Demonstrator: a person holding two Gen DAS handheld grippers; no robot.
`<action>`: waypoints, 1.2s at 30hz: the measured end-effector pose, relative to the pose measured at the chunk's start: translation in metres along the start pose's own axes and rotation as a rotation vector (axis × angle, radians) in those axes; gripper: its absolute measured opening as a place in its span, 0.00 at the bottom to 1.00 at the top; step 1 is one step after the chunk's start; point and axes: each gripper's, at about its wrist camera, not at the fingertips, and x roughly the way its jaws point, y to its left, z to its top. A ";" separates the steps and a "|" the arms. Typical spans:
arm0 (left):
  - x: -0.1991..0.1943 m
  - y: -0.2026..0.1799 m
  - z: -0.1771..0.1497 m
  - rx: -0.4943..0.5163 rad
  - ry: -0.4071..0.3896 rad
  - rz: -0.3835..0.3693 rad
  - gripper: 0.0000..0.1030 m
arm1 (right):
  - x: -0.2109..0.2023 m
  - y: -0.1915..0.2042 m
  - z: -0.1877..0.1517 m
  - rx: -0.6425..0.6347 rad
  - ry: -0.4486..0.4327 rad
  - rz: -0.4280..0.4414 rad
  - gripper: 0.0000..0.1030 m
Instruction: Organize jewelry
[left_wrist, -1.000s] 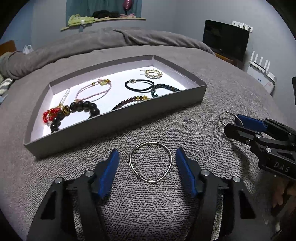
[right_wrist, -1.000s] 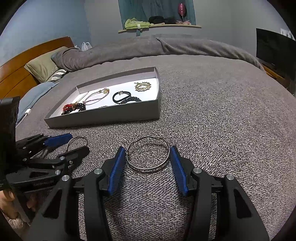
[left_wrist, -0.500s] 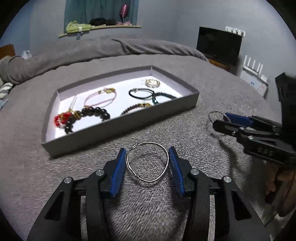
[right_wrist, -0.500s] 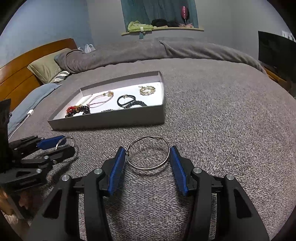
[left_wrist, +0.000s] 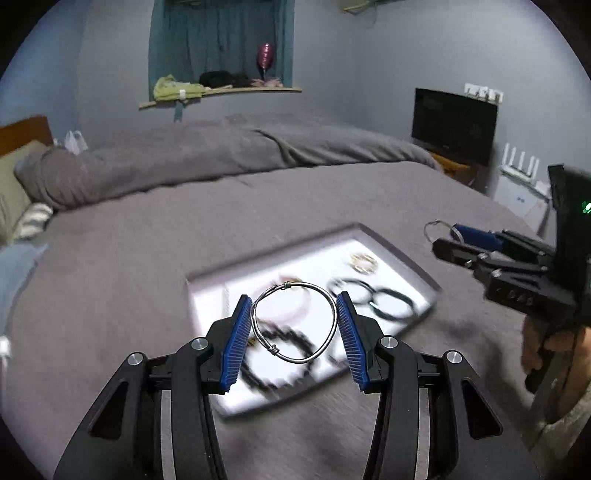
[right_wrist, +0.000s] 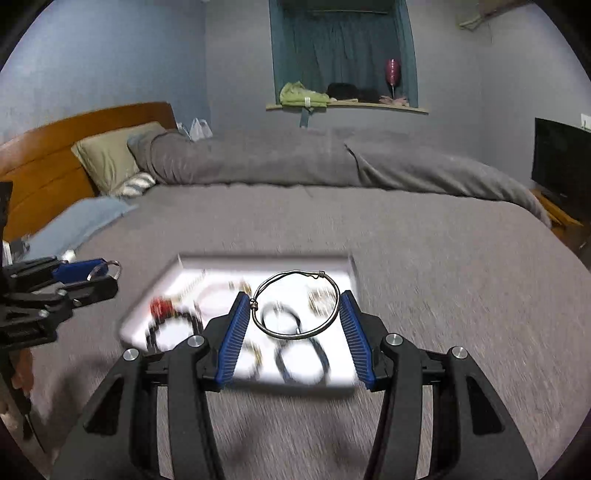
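A silver wire bangle (left_wrist: 294, 322) sits clamped between the blue pads of the left gripper (left_wrist: 293, 325) above the white jewelry tray (left_wrist: 400, 254) on the grey bed (left_wrist: 147, 240), while the right gripper (right_wrist: 295, 310) grips a second bangle (right_wrist: 295, 304) over that tray.

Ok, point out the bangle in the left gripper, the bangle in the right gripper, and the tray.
left bangle (left_wrist: 334, 314): left wrist view, right side of the wire hoop.
right bangle (right_wrist: 295, 336): right wrist view, lower edge of the wire hoop.
tray (left_wrist: 402, 254): left wrist view, far right wall.
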 end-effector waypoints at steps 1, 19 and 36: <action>0.004 0.004 0.006 0.000 0.005 0.001 0.47 | 0.005 -0.001 0.005 0.005 -0.002 0.000 0.49; 0.161 0.039 0.008 -0.090 0.283 -0.019 0.47 | 0.163 -0.008 0.013 -0.052 0.411 0.003 0.49; 0.141 0.042 0.005 -0.088 0.275 -0.012 0.60 | 0.136 -0.013 0.024 0.003 0.363 0.006 0.59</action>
